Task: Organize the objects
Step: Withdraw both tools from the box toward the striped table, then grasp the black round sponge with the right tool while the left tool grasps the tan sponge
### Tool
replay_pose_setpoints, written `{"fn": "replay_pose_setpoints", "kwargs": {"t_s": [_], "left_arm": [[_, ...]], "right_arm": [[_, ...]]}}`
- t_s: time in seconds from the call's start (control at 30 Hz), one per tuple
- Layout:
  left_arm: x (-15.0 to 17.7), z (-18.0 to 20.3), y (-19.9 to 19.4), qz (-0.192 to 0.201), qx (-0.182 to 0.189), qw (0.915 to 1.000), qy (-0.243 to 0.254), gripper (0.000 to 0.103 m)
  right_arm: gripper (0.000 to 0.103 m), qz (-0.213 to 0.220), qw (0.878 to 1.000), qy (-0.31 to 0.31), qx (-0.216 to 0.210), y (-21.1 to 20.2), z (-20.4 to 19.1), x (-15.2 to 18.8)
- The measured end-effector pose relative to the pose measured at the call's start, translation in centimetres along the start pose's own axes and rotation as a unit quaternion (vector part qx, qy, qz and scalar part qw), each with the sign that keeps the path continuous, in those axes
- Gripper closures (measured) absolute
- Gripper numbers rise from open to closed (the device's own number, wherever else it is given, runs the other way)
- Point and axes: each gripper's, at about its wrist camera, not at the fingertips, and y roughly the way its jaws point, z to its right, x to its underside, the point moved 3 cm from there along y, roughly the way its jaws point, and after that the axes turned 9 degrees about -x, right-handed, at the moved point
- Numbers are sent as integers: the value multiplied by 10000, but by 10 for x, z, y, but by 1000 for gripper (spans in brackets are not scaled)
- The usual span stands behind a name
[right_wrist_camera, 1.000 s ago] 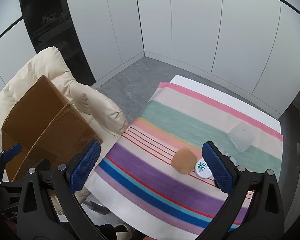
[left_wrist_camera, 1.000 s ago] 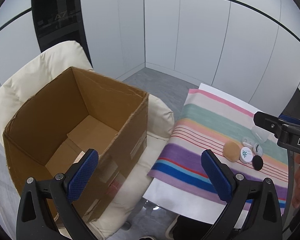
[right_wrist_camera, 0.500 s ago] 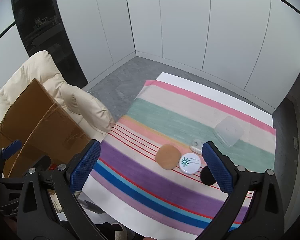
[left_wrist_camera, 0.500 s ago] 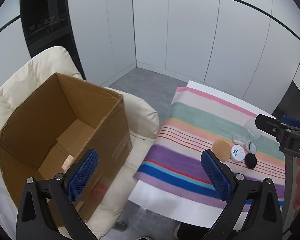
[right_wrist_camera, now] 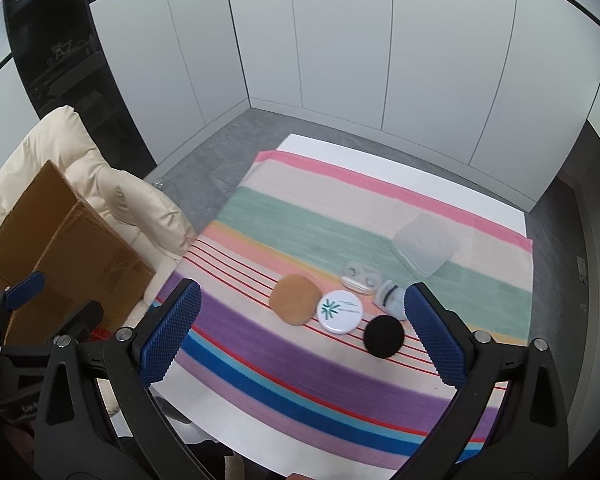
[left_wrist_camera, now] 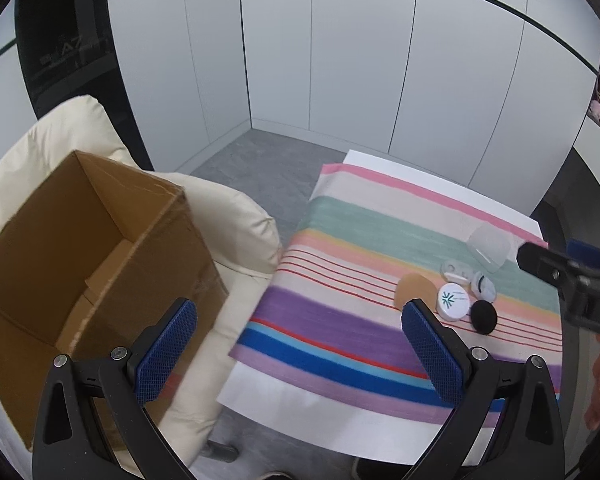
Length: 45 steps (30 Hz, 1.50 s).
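Note:
On the striped cloth (right_wrist_camera: 300, 224) lie a tan round puff (right_wrist_camera: 295, 299), a white round compact (right_wrist_camera: 340, 312), a black round puff (right_wrist_camera: 383, 336), a small clear case (right_wrist_camera: 361, 275), a pale blue-white item (right_wrist_camera: 388, 298) and a clear square box (right_wrist_camera: 426, 245). They also show in the left wrist view: tan puff (left_wrist_camera: 414, 287), white compact (left_wrist_camera: 453, 301), black puff (left_wrist_camera: 483, 317), clear box (left_wrist_camera: 490, 248). My right gripper (right_wrist_camera: 300, 336) is open and empty, above the cloth's near part. My left gripper (left_wrist_camera: 300, 350) is open and empty, between the cardboard box (left_wrist_camera: 96, 264) and the table.
The open cardboard box sits on a cream padded chair (left_wrist_camera: 236, 224), left of the white table (left_wrist_camera: 300, 408); it shows in the right wrist view too (right_wrist_camera: 64, 248). White wall panels and a grey floor (right_wrist_camera: 228, 148) lie behind. The right gripper's body (left_wrist_camera: 572, 280) shows at the left view's right edge.
Both grippers have swung right, away from the cardboard box and toward the table. The objects on the cloth now sit nearer the middle of both views. Both stay open.

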Motion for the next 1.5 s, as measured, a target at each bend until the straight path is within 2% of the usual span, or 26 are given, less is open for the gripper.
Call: {"fn": "replay_pose_setpoints", "kwargs": {"t_s": [0.53, 0.77, 0.93, 1.07, 1.2, 1.4, 1.5], "left_arm": [[9, 73, 27, -72, 288, 9984, 488, 1], [34, 103, 46, -419, 382, 9959, 710, 4], [48, 125, 67, -585, 404, 9930, 945, 6], [57, 138, 91, -795, 428, 9897, 1110, 13], [62, 148, 122, -1010, 547, 9850, 1285, 18], [61, 171, 156, -1109, 603, 9762, 1767, 17], [55, 178, 164, -1083, 770, 9763, 1709, 17]], "right_arm": [[0, -359, 9970, 490, 482, 10, 79, 40], [0, -692, 9909, 655, 951, 27, 115, 78], [0, -919, 9894, 716, 872, 36, 126, 99], [0, -1037, 9882, 744, 847, 52, 132, 111], [6, -1203, 9871, 782, 706, 81, 131, 116], [6, -1283, 9884, 514, 635, 114, 125, 116], [13, -1395, 9871, 498, 607, 129, 126, 118]]}}
